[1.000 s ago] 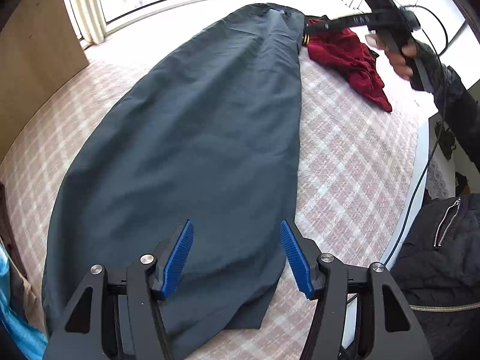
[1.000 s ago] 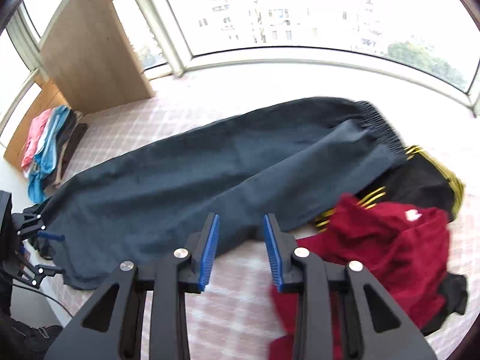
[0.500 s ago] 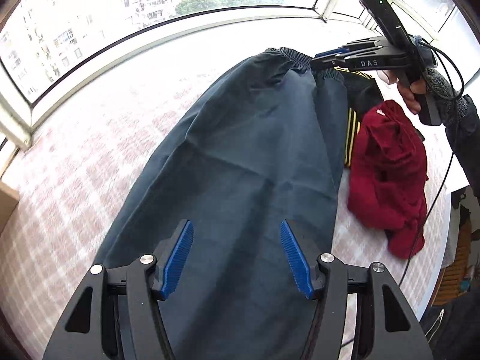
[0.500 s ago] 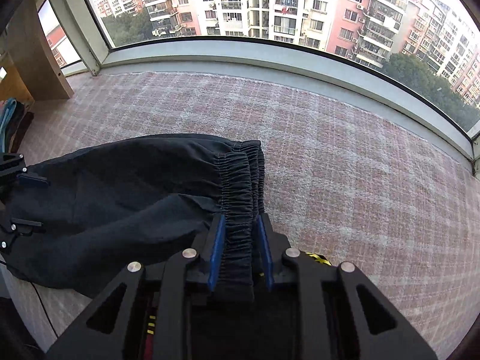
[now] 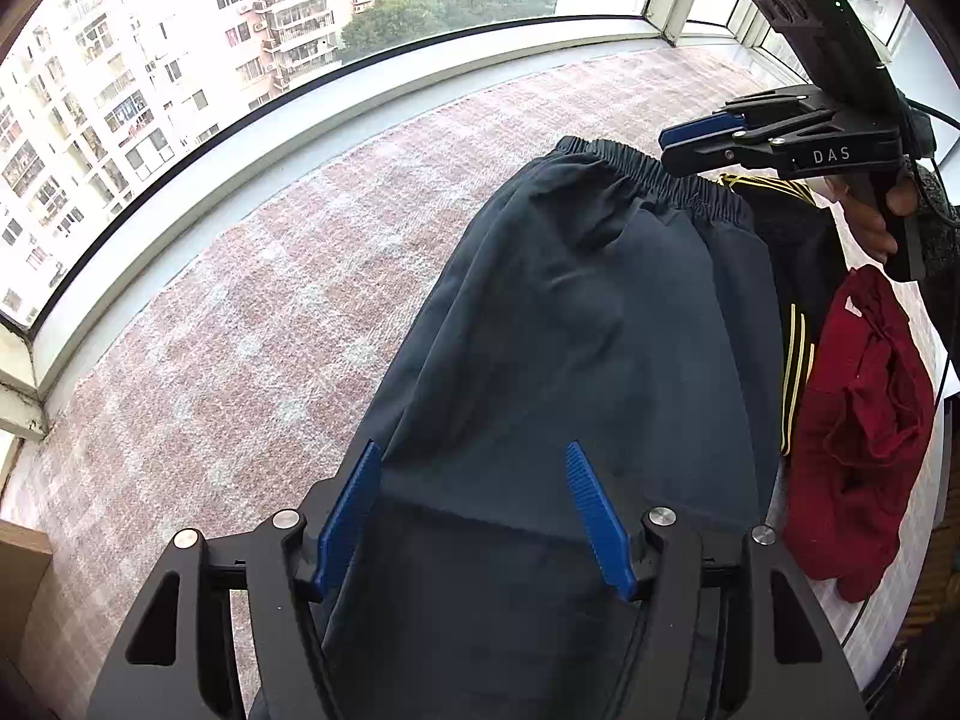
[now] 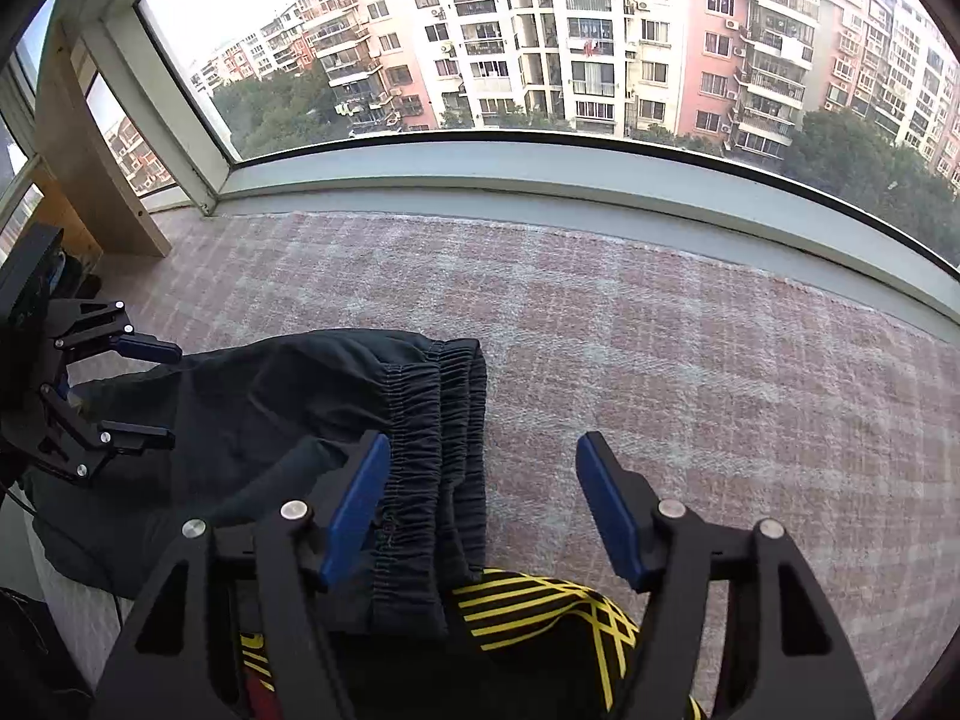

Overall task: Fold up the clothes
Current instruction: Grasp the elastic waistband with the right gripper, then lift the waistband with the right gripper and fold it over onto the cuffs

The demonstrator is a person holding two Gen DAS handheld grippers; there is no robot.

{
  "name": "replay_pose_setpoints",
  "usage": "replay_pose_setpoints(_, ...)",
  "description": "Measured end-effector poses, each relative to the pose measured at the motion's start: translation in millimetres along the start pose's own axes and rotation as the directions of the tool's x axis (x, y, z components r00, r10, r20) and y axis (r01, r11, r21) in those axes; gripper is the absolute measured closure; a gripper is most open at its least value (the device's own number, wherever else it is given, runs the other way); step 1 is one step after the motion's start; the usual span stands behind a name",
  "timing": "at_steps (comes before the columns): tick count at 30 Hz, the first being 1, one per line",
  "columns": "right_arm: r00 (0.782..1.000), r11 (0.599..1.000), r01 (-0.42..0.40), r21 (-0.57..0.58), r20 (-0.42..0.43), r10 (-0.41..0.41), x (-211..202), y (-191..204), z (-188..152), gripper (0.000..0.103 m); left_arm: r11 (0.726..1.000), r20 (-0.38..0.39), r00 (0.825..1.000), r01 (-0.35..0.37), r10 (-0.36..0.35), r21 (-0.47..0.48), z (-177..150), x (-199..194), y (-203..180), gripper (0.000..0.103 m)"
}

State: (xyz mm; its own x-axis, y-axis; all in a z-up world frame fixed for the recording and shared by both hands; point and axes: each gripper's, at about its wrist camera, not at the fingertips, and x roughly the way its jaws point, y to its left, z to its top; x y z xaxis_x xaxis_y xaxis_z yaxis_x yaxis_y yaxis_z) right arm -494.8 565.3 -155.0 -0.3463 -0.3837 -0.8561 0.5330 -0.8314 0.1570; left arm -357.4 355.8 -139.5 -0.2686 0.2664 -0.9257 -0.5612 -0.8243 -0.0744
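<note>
The pink checked tabletop (image 5: 252, 324) runs out to the curved window sill, and most of its near side is covered by the dark grey trousers (image 5: 576, 324), lying flat with the legs stacked and the elastic waistband (image 6: 438, 420) at the far end, next to the right claw. Beside the trousers, on the right, a black garment with yellow stripes (image 5: 798, 312) lies partly tucked under their edge, and a crumpled red garment (image 5: 864, 414) sits just beyond it.

The left claw (image 5: 474, 510) hovers over the leg end of the trousers, fingers spread wide with nothing between them. The right claw (image 6: 480, 504) is also spread; its left finger sits alongside the waistband, and it pinches nothing.

The step in hand looks like starting a lengthwise fold, bringing one end over to the other. To do it well, each claw should close on both stacked layers at once, so the under leg does not slip behind. The right claw needs to take only the grey elastic and keep clear of the striped garment just below it, which could be dragged along. Lift both ends evenly, keep the cloth lightly taut, and lay the edges square before releasing
</note>
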Motion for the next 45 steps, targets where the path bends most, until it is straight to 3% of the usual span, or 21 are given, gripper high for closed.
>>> replay_pose_setpoints(4, 0.995, 0.997, -0.072, 0.010, -0.073, 0.073, 12.8, -0.6, -1.9, 0.039, 1.000, 0.010, 1.000, -0.009, 0.009, 0.007, -0.7, -6.3, -0.2, 0.041)
replay_pose_setpoints(7, 0.990, 0.998, -0.046, -0.035, -0.138, 0.041, 26.1, 8.2, -15.6, 0.038, 1.000, 0.012, 1.000, 0.013, -0.013, -0.011, -9.9, -15.1, 2.6, 0.041)
replay_pose_setpoints(9, 0.994, 0.996, -0.026, -0.082, -0.104, 0.018, 25.2, 20.6, -22.4, 0.042, 1.000, 0.009, 1.000, 0.001, -0.001, -0.007, -18.8, -21.9, 3.3, 0.040)
replay_pose_setpoints(12, 0.997, 0.993, -0.017, -0.120, -0.083, 0.007, 25.1, 37.7, -26.7, 0.069, 1.000, 0.003, 1.000, -0.020, 0.020, -0.008, -33.9, -31.5, 5.3, 0.040)
replay_pose_setpoints(14, 0.997, 0.994, -0.028, -0.102, -0.080, 0.020, 22.0, 40.9, -24.9, 0.074, 0.999, 0.000, 1.000, -0.030, 0.030, -0.019, -44.4, -37.2, 8.4, 0.040)
replay_pose_setpoints(16, 0.997, 0.997, -0.068, -0.045, -0.050, 0.066, 12.1, 36.5, -23.3, 0.089, 0.998, -0.007, 0.998, -0.057, 0.056, -0.035, -56.4, -43.0, 13.1, 0.040)
replay_pose_setpoints(19, 0.992, 0.992, -0.122, 0.015, -0.008, 0.122, -6.4, 33.3, -20.2, 0.091, 0.994, -0.014, 0.996, -0.090, 0.090, -0.069, -68.4, -57.7, 13.4, 0.040)
replay_pose_setpoints(23, 0.988, 0.984, -0.153, 0.086, 0.049, 0.150, -34.9, 36.9, -17.6, 0.091, 0.982, -0.036, 0.989, -0.144, 0.140, -0.121, -109.1, -94.8, 32.6, 0.040)
replay_pose_setpoints(29, 0.951, 0.933, -0.299, 0.200, 0.151, 0.272, -92.8, 57.2, -13.0, 0.091, 0.941, -0.063, 0.975, -0.222, 0.213, -0.257, -188.8, -155.9, 54.7, 0.039)
replay_pose_setpoints(32, 0.926, 0.909, -0.364, 0.201, 0.179, 0.332, -124.7, 89.1, -8.2, 0.091, 0.916, -0.071, 0.969, -0.248, 0.238, -0.317, -229.7, -183.3, 59.3, 0.038)
replay_pose_setpoints(38, 0.905, 0.905, -0.409, 0.117, 0.179, 0.386, -177.2, 190.5, 8.4, 0.091, 0.901, -0.031, 0.977, -0.205, 0.210, -0.382, -306.7, -219.4, 57.2, 0.036)
replay_pose_setpoints(41, 0.903, 0.909, -0.412, 0.064, 0.164, 0.398, -188.7, 252.0, 13.7, 0.091, 0.893, -0.041, 0.974, -0.221, 0.223, -0.393, -339.0, -231.1, 59.6, 0.036)
replay_pose_setpoints(45, 0.897, 0.906, -0.423, -0.010, 0.137, 0.420, -188.2, 341.9, 15.1, 0.091, 0.892, 0.004, 0.973, -0.209, 0.230, -0.402, -380.4, -255.5, 66.3, 0.036)
